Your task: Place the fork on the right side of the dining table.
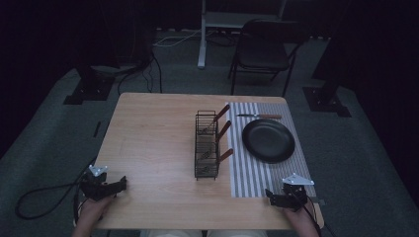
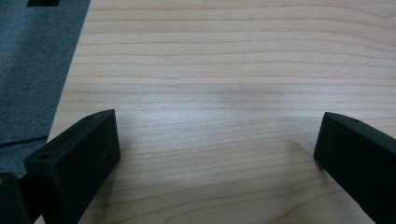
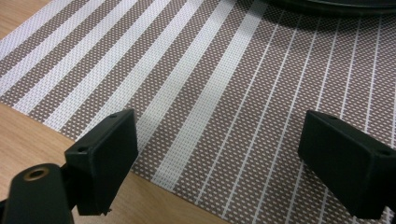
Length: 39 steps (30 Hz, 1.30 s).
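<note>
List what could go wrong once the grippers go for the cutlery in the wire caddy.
1. The wire caddy is light and narrow; pulling a wooden-handled utensil at an angle could tip or drag it.
2. The handles lean toward the black plate, so a lifted piece might knock its rim.
3. The right gripper, jaws open, rests over the striped placemat; dragging across it could shift the mat and the plate.

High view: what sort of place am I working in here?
Probably a recording studio or lab set up as a mock dining spot: a lone wooden table on grey carpet, dark surroundings with stand bases and loose cables, plus a folding chair. A striped placemat holds a black plate.
</note>
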Motion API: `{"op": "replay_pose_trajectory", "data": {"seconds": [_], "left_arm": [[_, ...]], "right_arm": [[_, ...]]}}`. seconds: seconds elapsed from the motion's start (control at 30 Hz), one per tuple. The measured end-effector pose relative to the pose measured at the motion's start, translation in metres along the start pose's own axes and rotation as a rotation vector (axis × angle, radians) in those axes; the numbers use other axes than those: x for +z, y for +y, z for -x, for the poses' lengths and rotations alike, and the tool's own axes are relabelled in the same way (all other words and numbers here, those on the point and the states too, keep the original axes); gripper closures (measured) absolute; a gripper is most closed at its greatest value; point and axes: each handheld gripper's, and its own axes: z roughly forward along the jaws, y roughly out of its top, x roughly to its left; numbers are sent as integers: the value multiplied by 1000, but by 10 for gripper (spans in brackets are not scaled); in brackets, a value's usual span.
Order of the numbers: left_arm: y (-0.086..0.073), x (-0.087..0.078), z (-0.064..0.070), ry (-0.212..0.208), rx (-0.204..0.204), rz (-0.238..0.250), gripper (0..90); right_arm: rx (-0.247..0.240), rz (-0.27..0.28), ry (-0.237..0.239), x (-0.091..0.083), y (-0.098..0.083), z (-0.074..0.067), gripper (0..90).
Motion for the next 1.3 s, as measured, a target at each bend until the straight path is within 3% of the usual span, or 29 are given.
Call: {"op": "replay_pose_trajectory", "data": {"seconds": [0.23,0.6,0.77,1.0,1.3], "left_arm": [[0,0,0,-3,3,-1,7],[0,0,0,-3,4,-2,7],[0,0,0,-3,4,-2,6],[0,0,0,-3,4,-2,6],[0,0,0,-4,5,-2,6]], "right_arm": [[-33,-22,20,-5,-3,-1,112],[-26,-53,16,-4,1,-1,115],[-32,-78,22,-7,4,-5,159],[-40,-65,86,-16,12,-13,178],[-68,-5,164,-27,38,-36,225]]}}
